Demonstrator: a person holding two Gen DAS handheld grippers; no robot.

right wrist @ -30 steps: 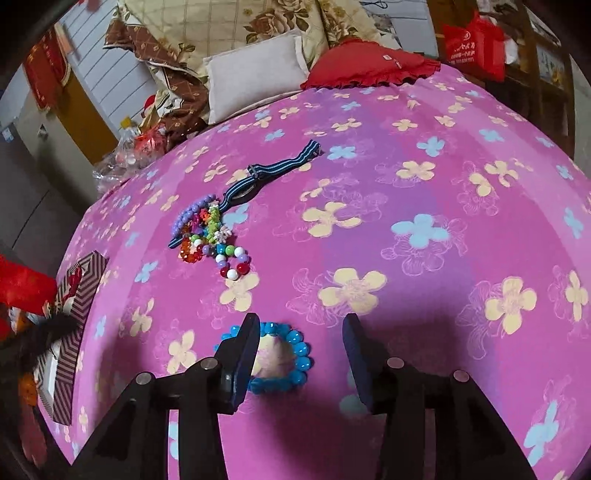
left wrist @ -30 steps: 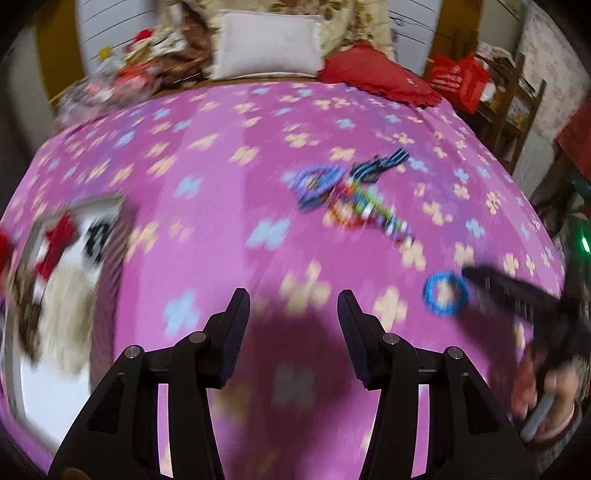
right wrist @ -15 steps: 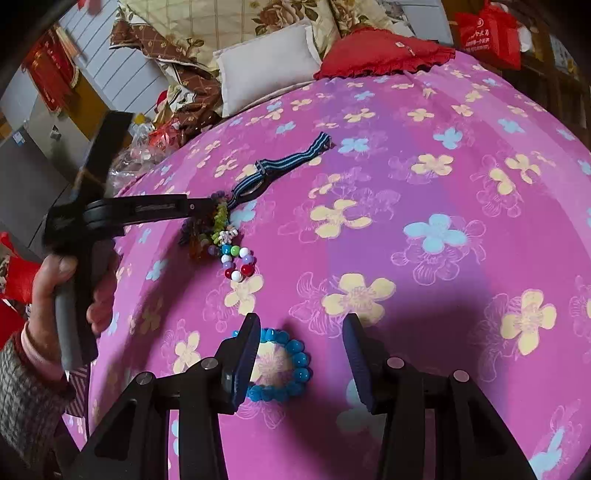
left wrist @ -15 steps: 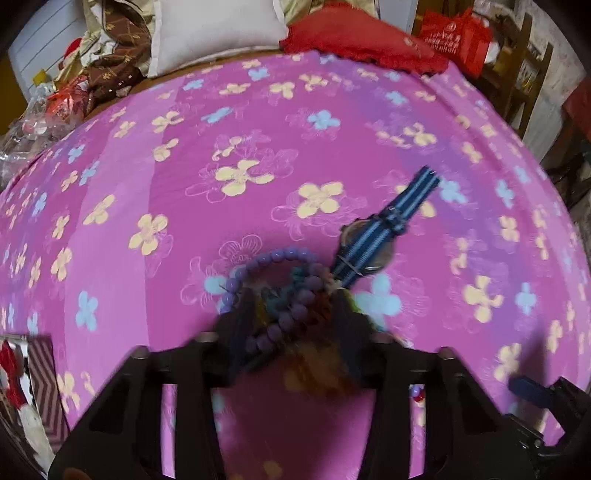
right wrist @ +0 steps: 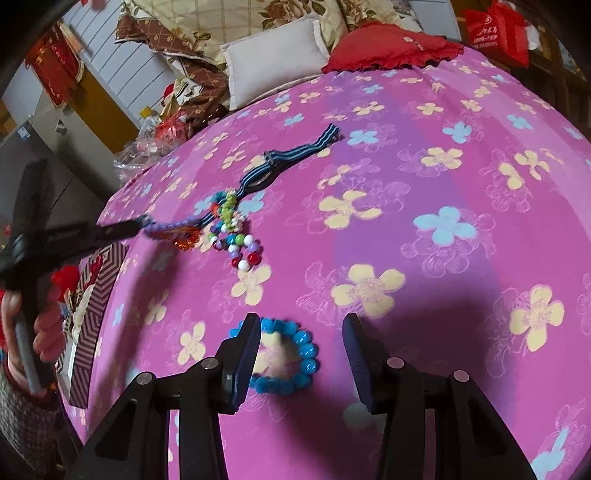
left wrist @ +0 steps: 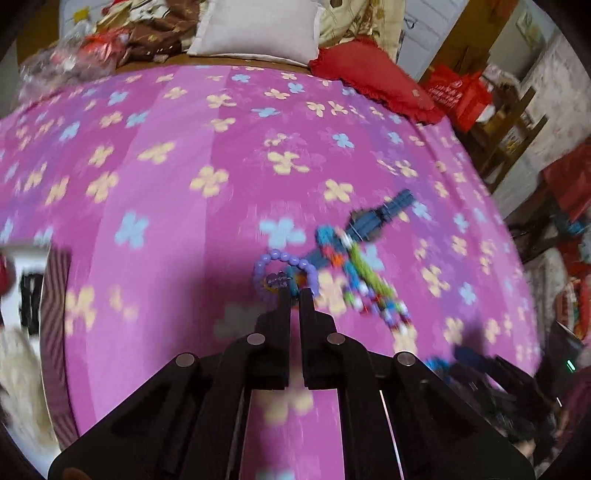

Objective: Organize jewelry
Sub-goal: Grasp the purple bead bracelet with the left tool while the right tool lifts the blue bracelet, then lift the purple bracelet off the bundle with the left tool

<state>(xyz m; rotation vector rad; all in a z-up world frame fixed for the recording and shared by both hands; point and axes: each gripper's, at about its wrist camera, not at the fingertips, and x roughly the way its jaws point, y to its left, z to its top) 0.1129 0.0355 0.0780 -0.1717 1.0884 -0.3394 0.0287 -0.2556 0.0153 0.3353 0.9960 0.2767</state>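
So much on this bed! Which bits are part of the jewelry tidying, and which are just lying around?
Part of the job:
- purple bead bracelet, pinched in the left tool
- blue bead bracelet, between the open right tool
- striped watch
- colourful bead strings
- striped box, probably

Lying about:
- white pillow
- red cushion
- red bag
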